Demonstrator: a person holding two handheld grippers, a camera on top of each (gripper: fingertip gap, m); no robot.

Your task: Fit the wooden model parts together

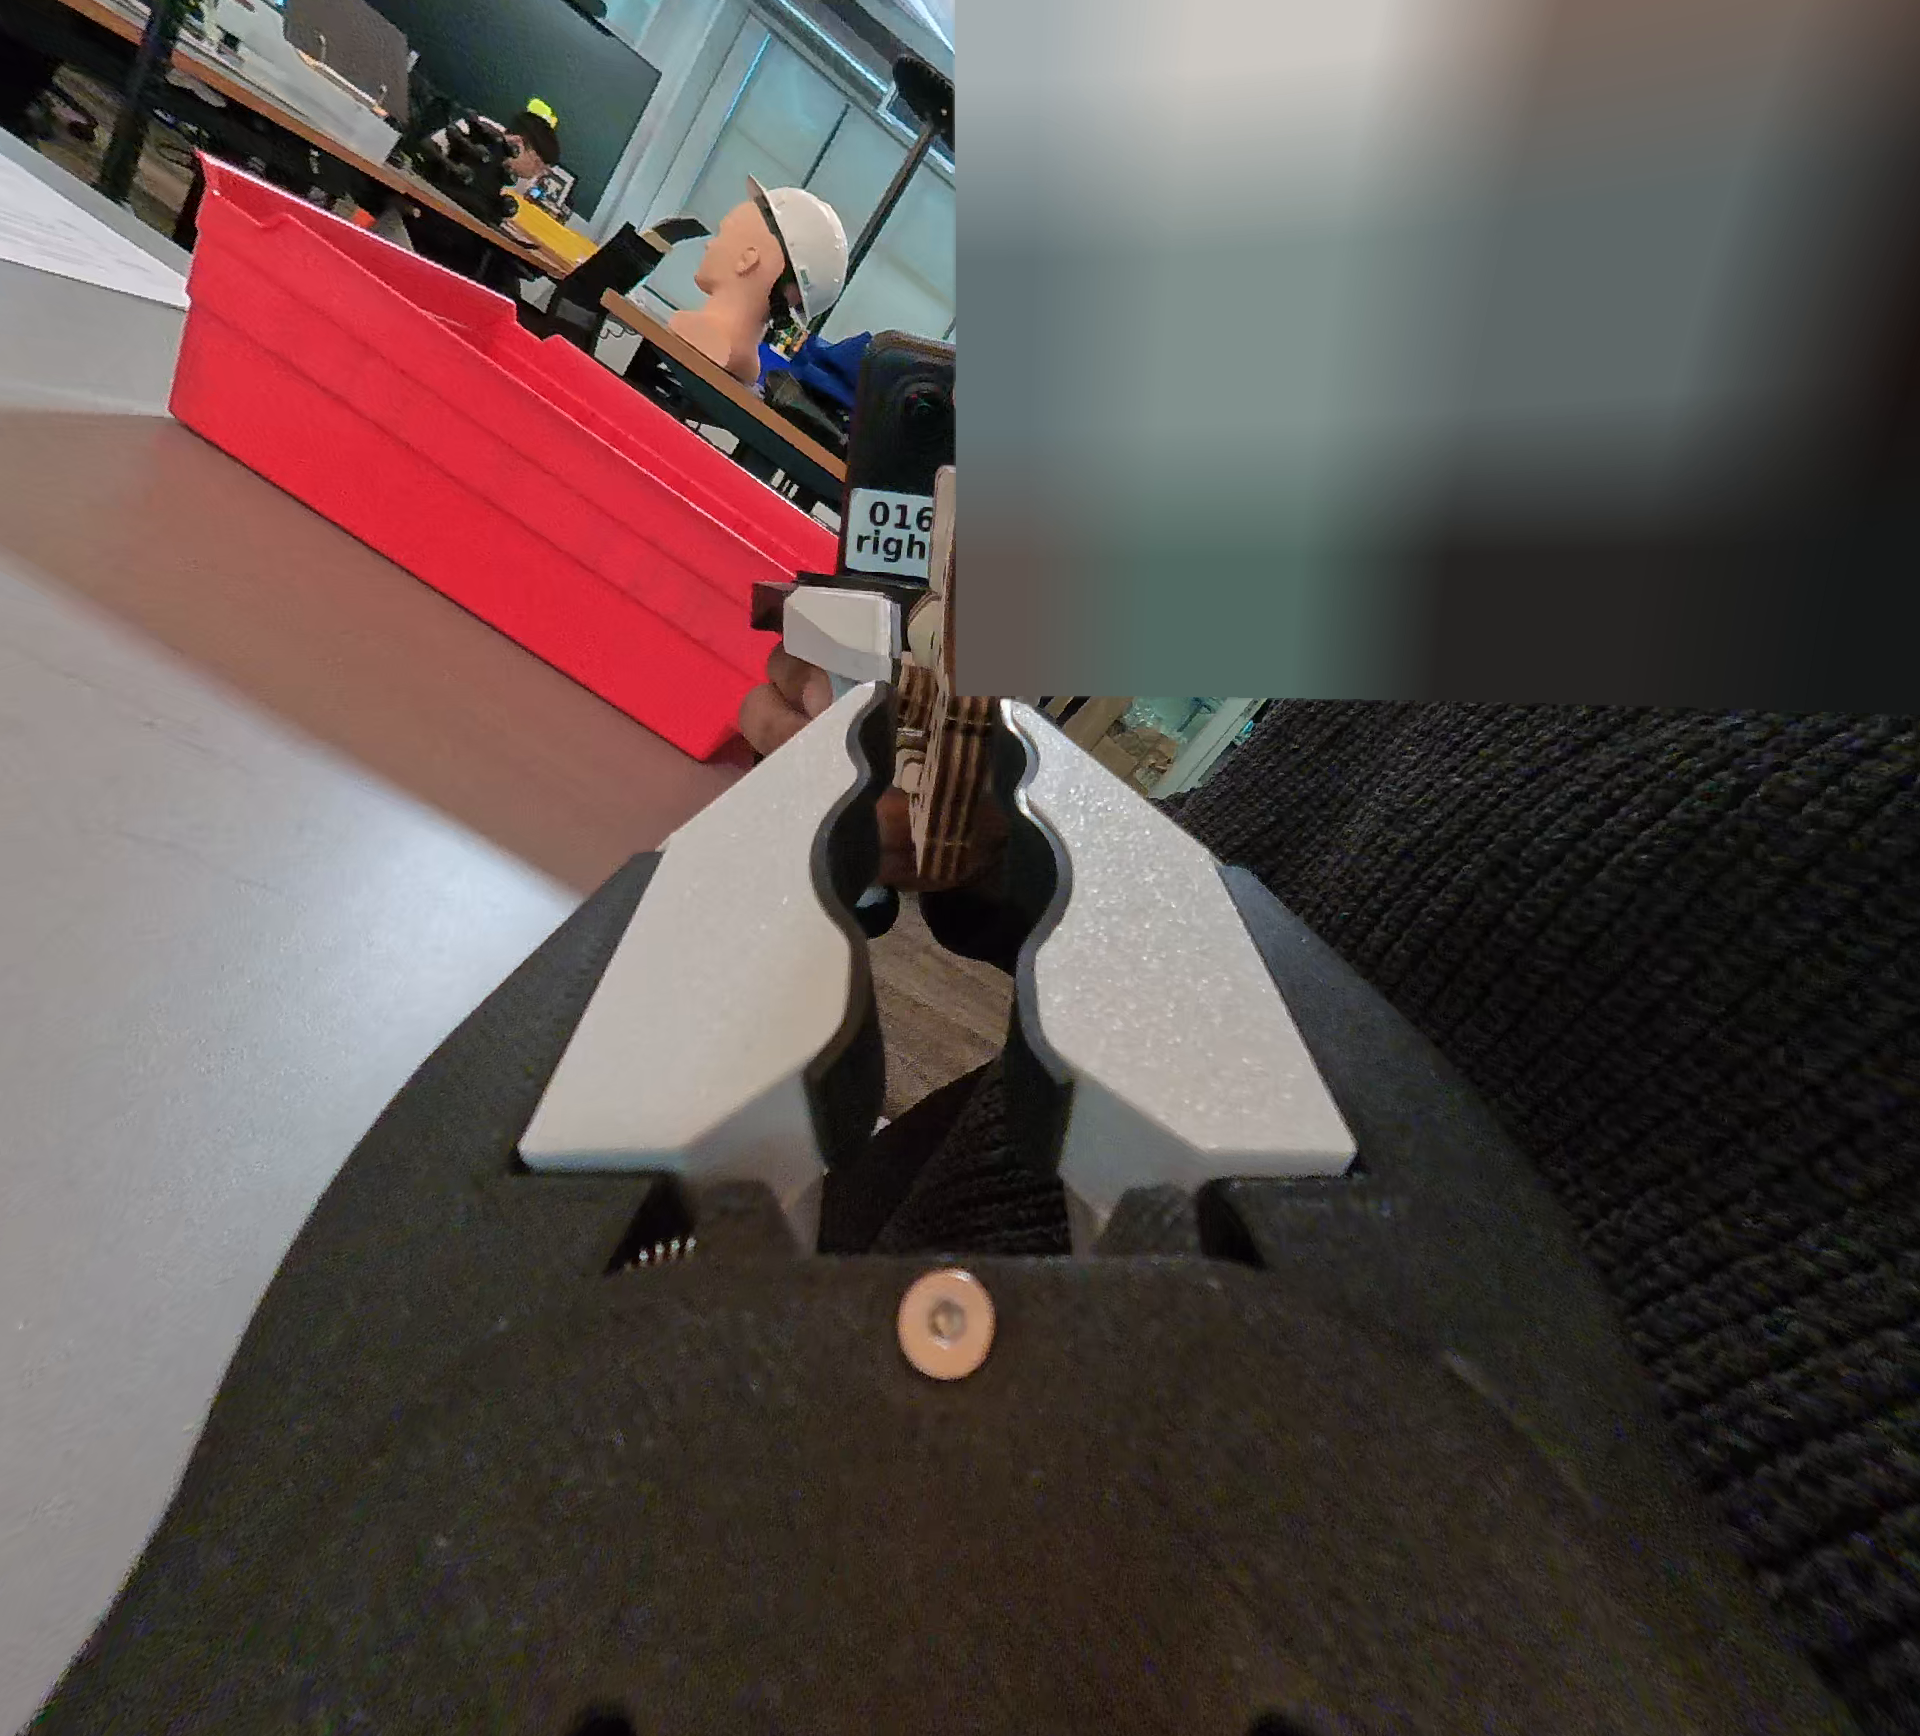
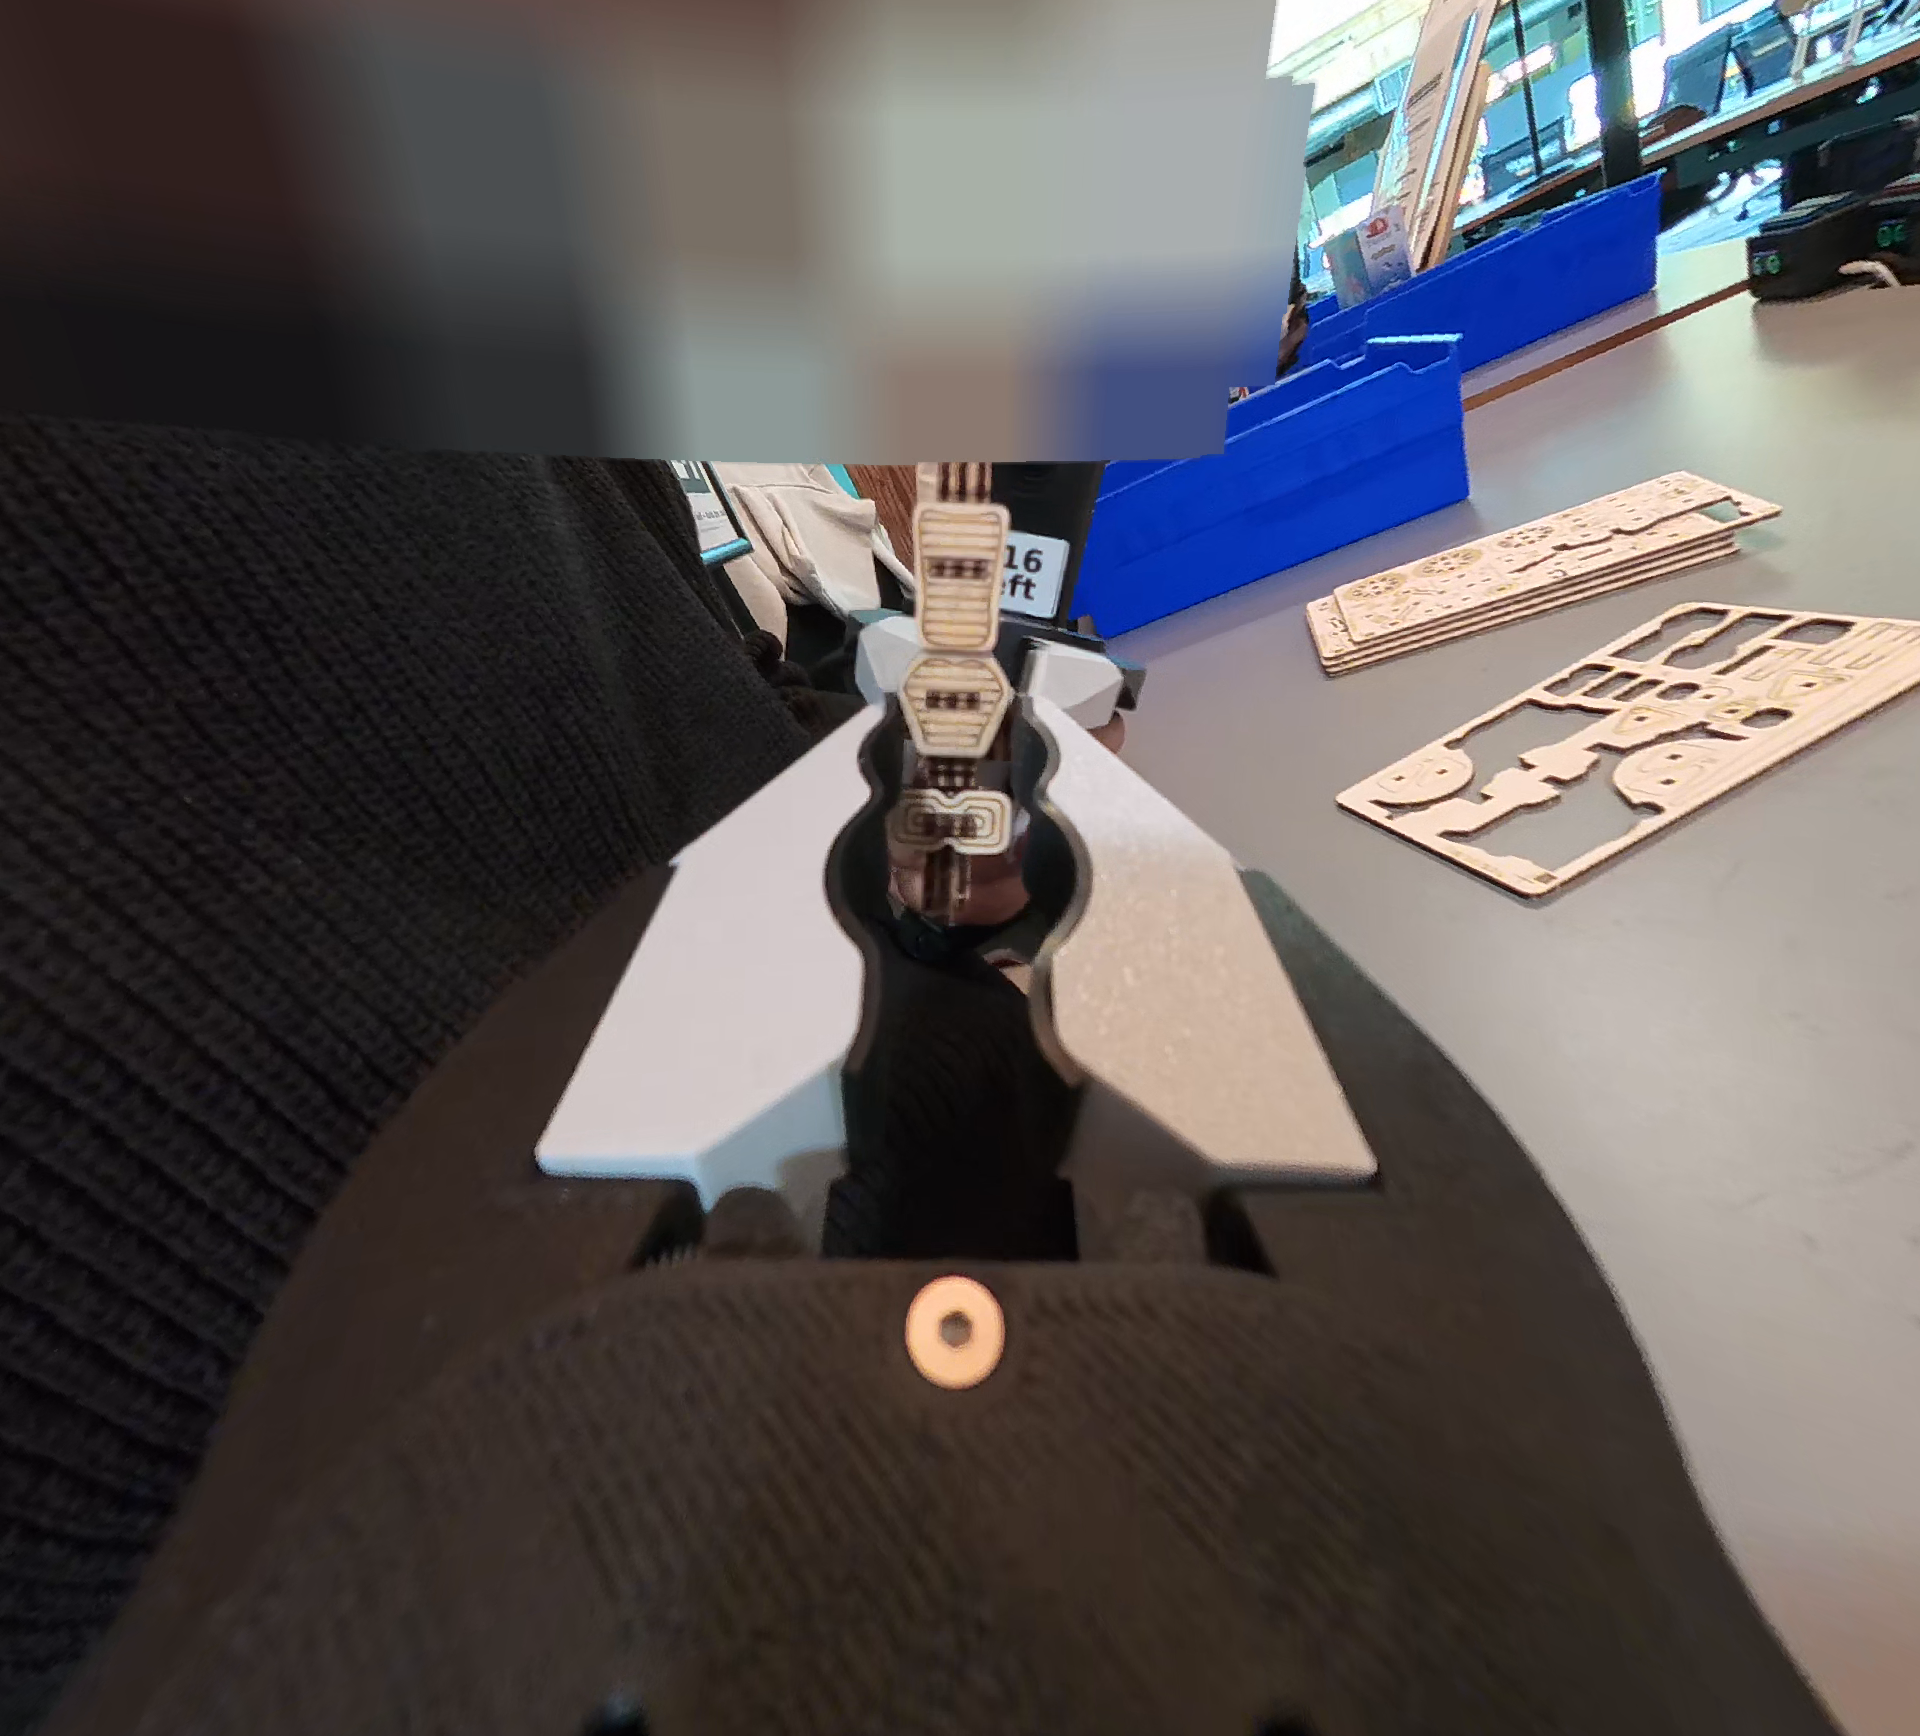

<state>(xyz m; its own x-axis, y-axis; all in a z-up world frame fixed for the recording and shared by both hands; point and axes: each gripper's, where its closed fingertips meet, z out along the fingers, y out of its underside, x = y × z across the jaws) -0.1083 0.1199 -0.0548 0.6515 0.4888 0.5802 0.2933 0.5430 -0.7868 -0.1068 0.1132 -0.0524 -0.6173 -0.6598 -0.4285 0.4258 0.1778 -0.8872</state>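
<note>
A small wooden model (image 2: 956, 564), made of layered plywood strips with engraved cross plates, is held in the air between both grippers. My right gripper (image 2: 954, 730) is shut on its lower part. My left gripper (image 1: 940, 720) is shut on the same model (image 1: 951, 782), seen edge-on between its grey fingertips. The two grippers face each other. The left gripper's fingers (image 2: 1081, 678) show just behind the model in the right wrist view. A right gripper finger (image 1: 836, 637) shows behind it in the left wrist view. The model's upper end is hidden by a blurred patch.
A red bin (image 1: 447, 429) stands on the grey table to the left. Blue bins (image 2: 1299, 481), a stack of wooden part sheets (image 2: 1527, 574) and a punched-out sheet (image 2: 1662, 730) lie to the right. A person's black knit sweater (image 1: 1558, 1063) is close behind the grippers. The tips of both grippers are at nearly the same place.
</note>
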